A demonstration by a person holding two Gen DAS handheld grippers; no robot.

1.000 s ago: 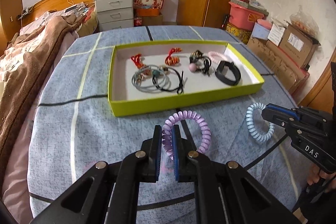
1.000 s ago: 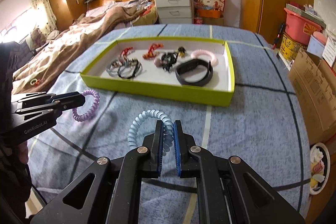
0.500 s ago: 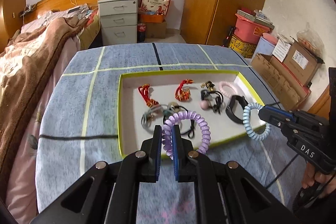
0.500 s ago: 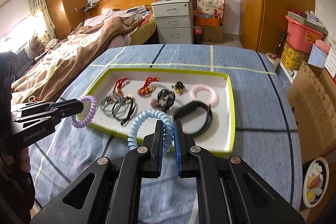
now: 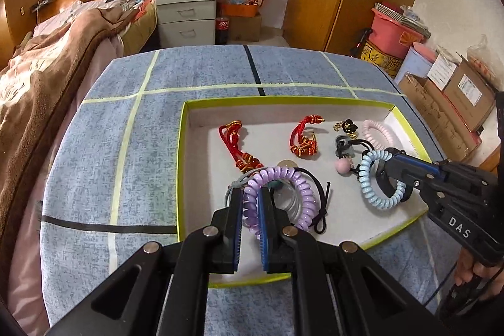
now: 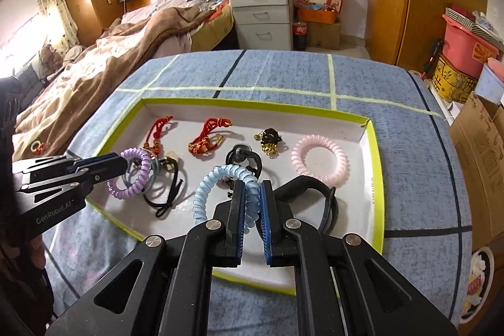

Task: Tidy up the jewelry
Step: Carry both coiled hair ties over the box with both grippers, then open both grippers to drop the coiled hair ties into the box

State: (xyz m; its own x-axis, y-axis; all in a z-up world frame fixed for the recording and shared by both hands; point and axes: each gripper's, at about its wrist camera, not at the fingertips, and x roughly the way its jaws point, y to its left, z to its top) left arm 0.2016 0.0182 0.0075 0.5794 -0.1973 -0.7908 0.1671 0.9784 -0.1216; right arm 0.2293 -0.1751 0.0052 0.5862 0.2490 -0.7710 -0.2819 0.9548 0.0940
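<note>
From the left wrist camera, your left gripper [image 5: 250, 219] was clamped on the purple coil band [image 5: 277, 197], which hung between its fingers and stood out ahead of the tips. A second before, that band was pinched over the bare blue cloth, short of the green tray [image 5: 181, 166]; now it hung above the tray floor, over the grey and black hair ties [image 5: 302, 203] ahead of your fingers. Off to the right, your right gripper [image 5: 389, 170] held the blue coil band [image 5: 375, 181] over the tray as well. Both carries looked nearly finished, with only the release left. The purple band and your fingers hid most of the ties beneath, so I could not tell whether the band touched them.

From the right wrist camera, your right gripper [image 6: 252, 210] was closed on the blue coil band [image 6: 220, 178], which had likewise come in from the cloth to above the tray [image 6: 376, 178]. A black wristband [image 6: 318, 191] lay just ahead and to the right, partly hidden behind your fingers; the pink coil band [image 6: 319, 158] lay farther ahead. Your left gripper [image 6: 123, 164] showed at left, gripping the purple band [image 6: 130, 173].
</note>
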